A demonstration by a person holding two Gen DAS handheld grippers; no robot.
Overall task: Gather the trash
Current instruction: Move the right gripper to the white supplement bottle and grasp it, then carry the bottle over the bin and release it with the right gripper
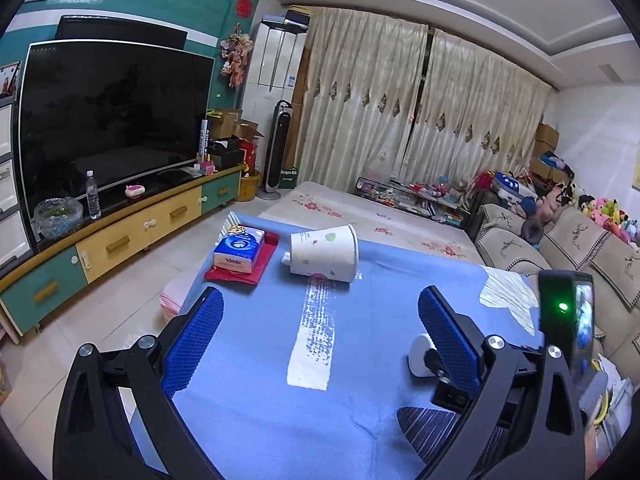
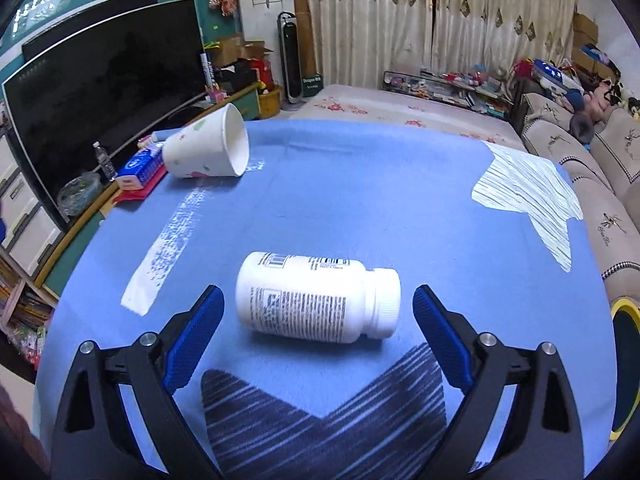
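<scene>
A blue cloth (image 2: 360,208) covered the table in a living room with a television (image 1: 116,116) and a sofa (image 1: 560,248). A white pill bottle (image 2: 316,298) lay on its side between the spread fingers of the right gripper (image 2: 318,312), untouched. Farther off, a paper cup (image 1: 326,252) lay tipped over beside a tissue pack (image 1: 240,249). The left gripper (image 1: 320,316) hovered wide apart, holding nothing.

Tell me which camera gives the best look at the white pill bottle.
The right wrist view. There the white pill bottle lies on its side in full, label and cap showing, between the open right gripper fingers. The left wrist view shows only a bit of its white end, mostly hidden behind a gripper finger.
</scene>
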